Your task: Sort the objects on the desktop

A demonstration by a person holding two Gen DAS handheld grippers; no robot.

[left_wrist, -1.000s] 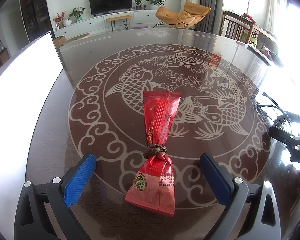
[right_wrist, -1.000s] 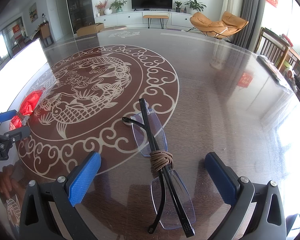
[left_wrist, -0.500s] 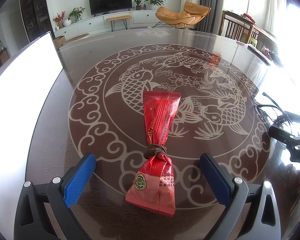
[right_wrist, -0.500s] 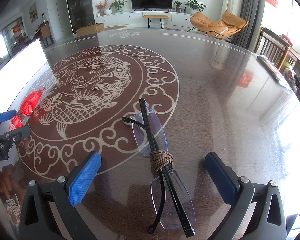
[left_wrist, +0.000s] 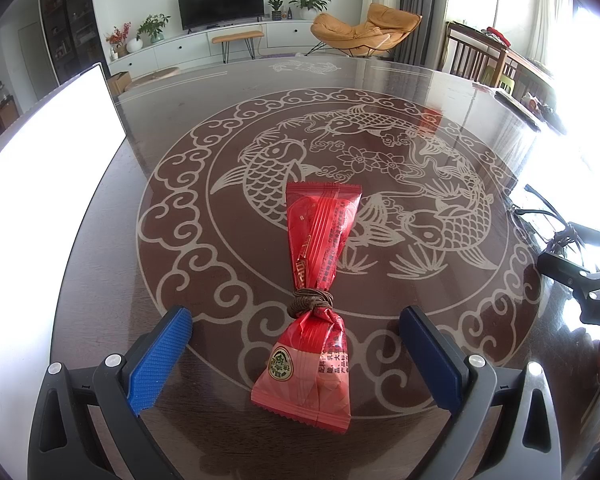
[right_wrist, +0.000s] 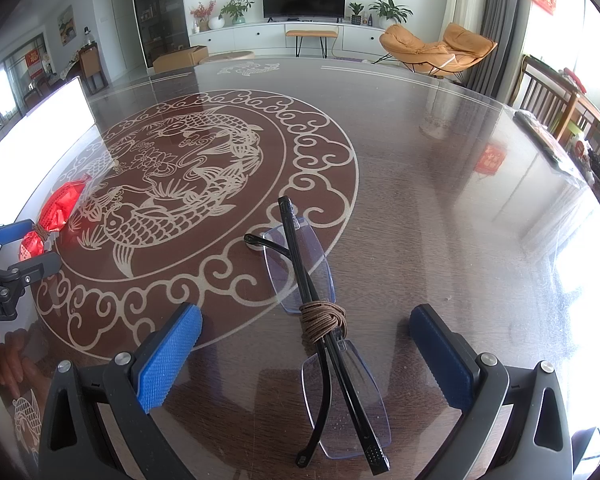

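A red snack packet (left_wrist: 315,276) with a brown hair tie (left_wrist: 311,301) wound round its middle lies on the table, its near end between the fingers of my open left gripper (left_wrist: 296,344). Folded black-framed glasses (right_wrist: 325,308) with a brown hair tie (right_wrist: 323,319) round the bridge lie between the fingers of my open right gripper (right_wrist: 306,348). The packet also shows at the far left of the right wrist view (right_wrist: 62,206). The glasses show partly at the right edge of the left wrist view (left_wrist: 540,210).
The dark glass-topped table (right_wrist: 440,184) carries a large carp pattern (left_wrist: 340,184). A bright white board (left_wrist: 48,152) stands along the table's left side. Chairs (right_wrist: 548,96) and another table stand on the right. A TV unit and an orange lounge chair (left_wrist: 364,28) are beyond the far edge.
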